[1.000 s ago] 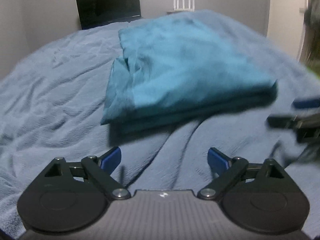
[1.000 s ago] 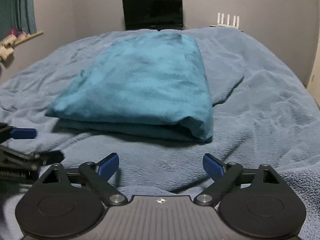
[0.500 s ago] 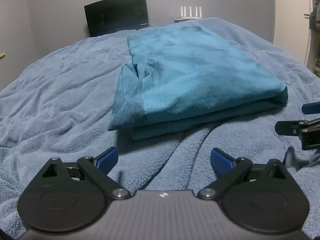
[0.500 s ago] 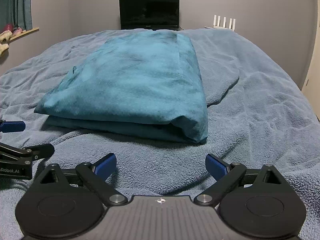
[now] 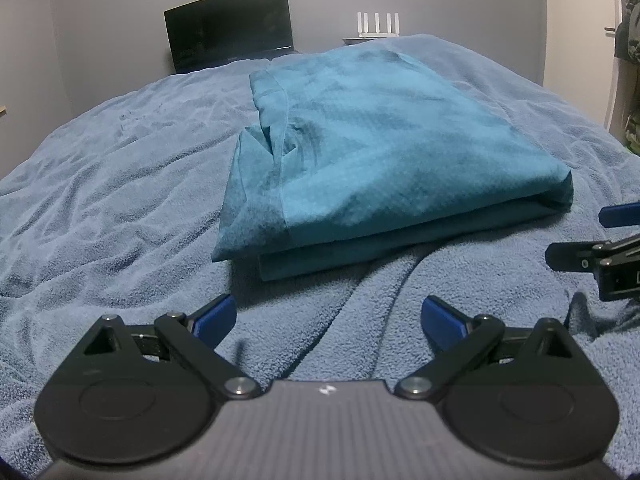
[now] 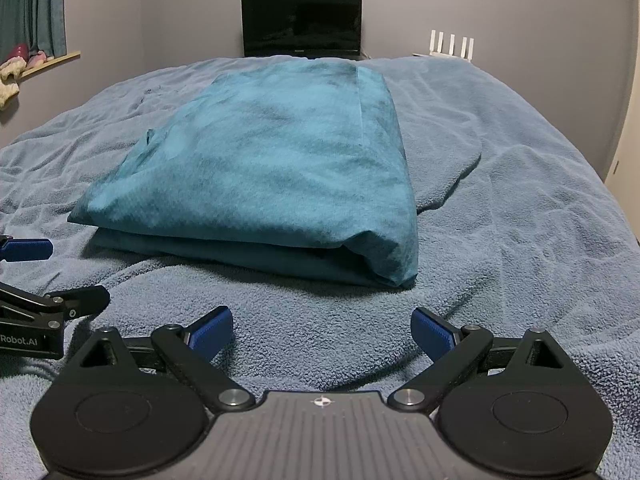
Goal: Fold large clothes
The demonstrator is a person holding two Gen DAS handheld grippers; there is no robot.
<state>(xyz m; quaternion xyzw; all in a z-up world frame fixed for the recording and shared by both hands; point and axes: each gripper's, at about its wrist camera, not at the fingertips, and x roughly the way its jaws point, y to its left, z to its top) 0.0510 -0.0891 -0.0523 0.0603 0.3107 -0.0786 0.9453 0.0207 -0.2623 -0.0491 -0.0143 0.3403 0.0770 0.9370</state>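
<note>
A teal garment (image 5: pixel 360 148) lies folded into a thick rectangle on the blue fleece bed cover (image 5: pixel 100 200); the right wrist view shows the same folded garment (image 6: pixel 272 168) with its rounded fold at the near right corner. My left gripper (image 5: pixel 330 320) hovers open just short of the garment's near edge, nothing between its blue pads. My right gripper (image 6: pixel 322 330) is also open and empty, a little back from the fold. Each gripper shows at the edge of the other's view: the right gripper (image 5: pixel 600 236) and the left gripper (image 6: pixel 40 276).
A dark monitor (image 6: pixel 302 22) and a white router (image 6: pixel 450 44) stand against the grey wall beyond the bed. A window ledge with curtain (image 6: pixel 36 12) is at the left. Hanging clothes (image 5: pixel 628 40) and a white door frame lie to the right. Bare cover surrounds the garment.
Both grippers have drawn back slightly from the folded garment and steadied; earlier motion blur is gone. The garment has not shifted, and both grippers stay open.
</note>
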